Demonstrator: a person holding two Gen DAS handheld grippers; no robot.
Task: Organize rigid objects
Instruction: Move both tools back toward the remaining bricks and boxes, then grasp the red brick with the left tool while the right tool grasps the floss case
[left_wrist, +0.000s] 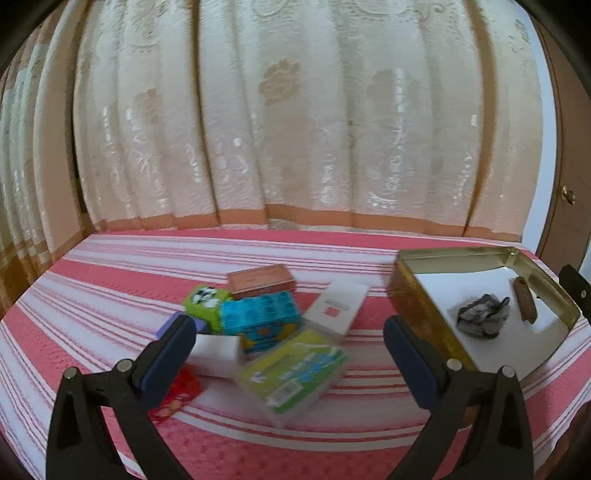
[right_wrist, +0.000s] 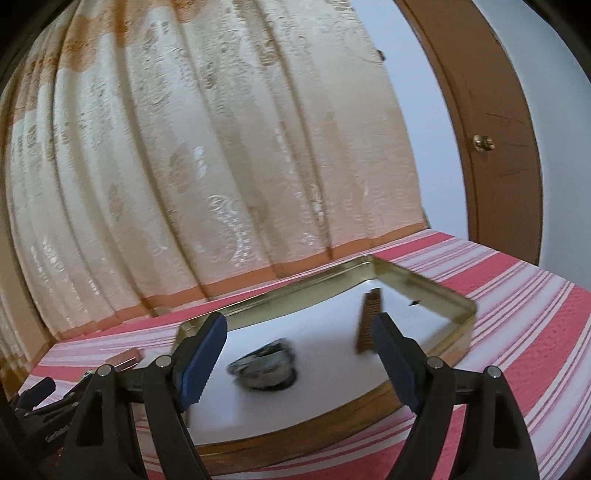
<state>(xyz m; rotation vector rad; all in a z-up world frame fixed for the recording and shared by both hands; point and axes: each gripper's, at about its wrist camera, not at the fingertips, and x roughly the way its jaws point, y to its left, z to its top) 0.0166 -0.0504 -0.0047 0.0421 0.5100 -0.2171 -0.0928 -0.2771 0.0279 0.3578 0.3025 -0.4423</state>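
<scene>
Both jaws spread, the left hand-held gripper (left_wrist: 290, 345) holds nothing above a heap of small boxes (left_wrist: 258, 325). The right hand-held gripper (right_wrist: 299, 347), empty too, hangs over the gold tin (right_wrist: 424, 284), with a crumpled dark object (right_wrist: 264, 363) between its fingers and a brown comb (right_wrist: 367, 321) beside its right finger.

- I see a shiny gold metal tin (left_wrist: 413, 302) at two o'clock; white paper lining (left_wrist: 476, 291)
- matt woven striped cloth (left_wrist: 110, 280); glossy brocade curtain (left_wrist: 295, 129) at twelve

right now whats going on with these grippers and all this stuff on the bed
A person holds two grippers over a striped bedspread. Both are open and empty. The left gripper faces a pile of toy blocks and small boxes; the right gripper faces the gold tin, which holds a dark bundle and a brown comb-like piece.
</scene>
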